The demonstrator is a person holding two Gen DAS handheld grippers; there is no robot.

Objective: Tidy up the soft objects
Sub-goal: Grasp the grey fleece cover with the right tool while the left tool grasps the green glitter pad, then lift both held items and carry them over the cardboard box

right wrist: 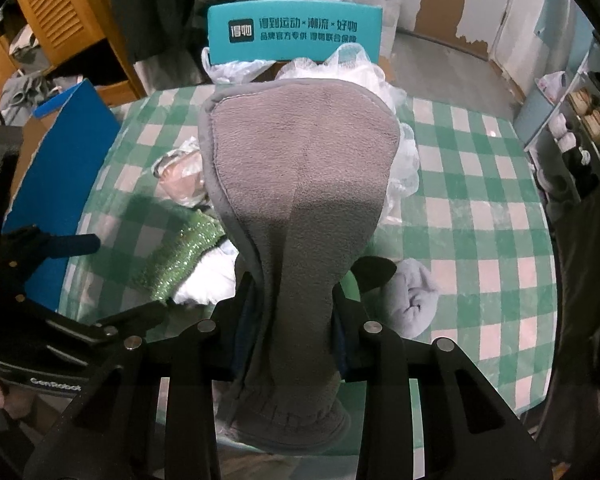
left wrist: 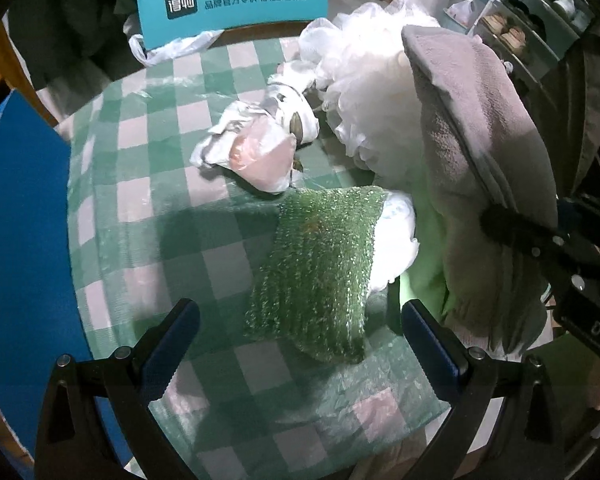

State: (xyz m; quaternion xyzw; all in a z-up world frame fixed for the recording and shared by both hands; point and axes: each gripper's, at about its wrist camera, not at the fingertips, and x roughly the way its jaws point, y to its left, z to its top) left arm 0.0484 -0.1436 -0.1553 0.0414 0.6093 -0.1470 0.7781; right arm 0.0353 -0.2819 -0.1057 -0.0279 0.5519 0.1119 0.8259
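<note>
Grey cloth held up above the checked table

Grey cloth point(right wrist: 300, 200) is the piece in hand now. The right gripper point(right wrist: 290, 320) has its jaws closed on the cloth's lower part, and the cloth stands up from the jaws with its long axis pointing away from the gripper, toward the teal sign point(right wrist: 294, 32) at the far edge of the table. Its wide, rounded end is the far one; the narrow end hangs down below the jaws, with a stitched hem. In the left wrist view the same grey cloth point(left wrist: 480, 152) rises on the right side, tilted, above the other soft things.

The left gripper point(left wrist: 300, 344) is held low over the green and white checked tablecloth point(left wrist: 172, 200), jaws wide apart and with nothing between them. Just ahead of it lies a glittering green knitted cloth point(left wrist: 320, 272), with its long axis running away from the gripper and a little to the right. One edge of it rests on a white cloth point(left wrist: 396, 240). Further away lie a crumpled plastic bag with something pink inside point(left wrist: 264, 156) and a white mesh puff point(left wrist: 364, 112).

On the right wrist view a pale blue rolled cloth point(right wrist: 412, 296) lies on the table just right of the gripper. A blue board point(left wrist: 20, 240) stands at the left edge of the table.
</note>
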